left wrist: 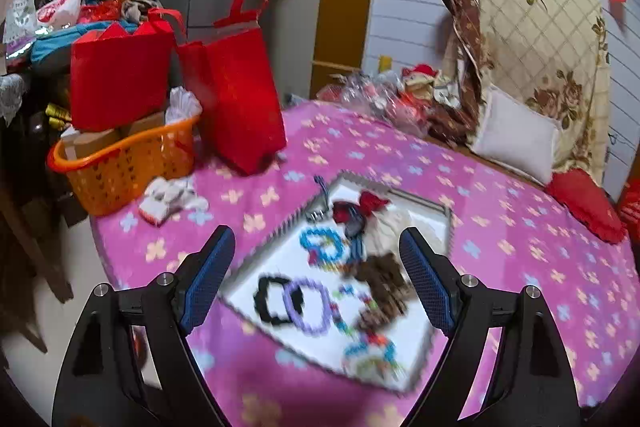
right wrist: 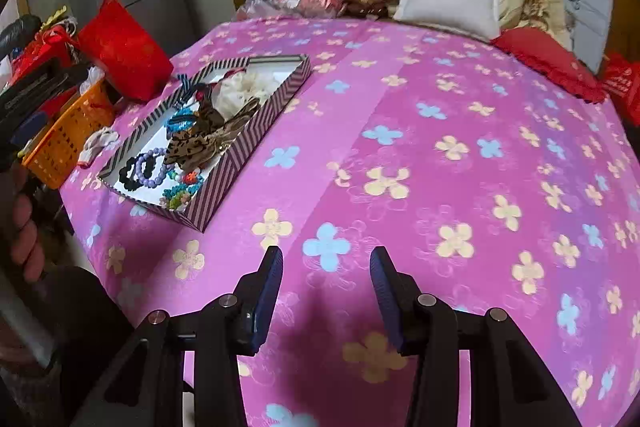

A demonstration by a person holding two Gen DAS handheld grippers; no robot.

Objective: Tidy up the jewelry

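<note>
A shallow tray with a striped rim (left wrist: pixel 260 247) (right wrist: pixel 240 163) lies on the pink flowered cloth (right wrist: pixel 440 147). Inside it are a black ring (left wrist: pixel 276 301) (right wrist: pixel 130 171), a purple bead bracelet (left wrist: pixel 310 307) (right wrist: pixel 152 167), a blue beaded piece (left wrist: pixel 324 245), a leopard-print bow (left wrist: pixel 384 287) (right wrist: pixel 212 135), a red bow (left wrist: pixel 364 205) and a white fluffy piece (right wrist: pixel 248 85). My left gripper (left wrist: pixel 316 233) hangs open above the tray's near side, holding nothing. My right gripper (right wrist: pixel 326 251) is open over bare cloth, well to the right of the tray.
An orange basket (left wrist: pixel 120 167) and red bags (left wrist: pixel 240 87) stand at the table's left edge, with a crumpled white item (left wrist: pixel 172 199) beside them. A white pillow (left wrist: pixel 516 135) and red cushion (left wrist: pixel 584 207) lie at the back right. A person's hand (right wrist: pixel 24 227) shows at the left.
</note>
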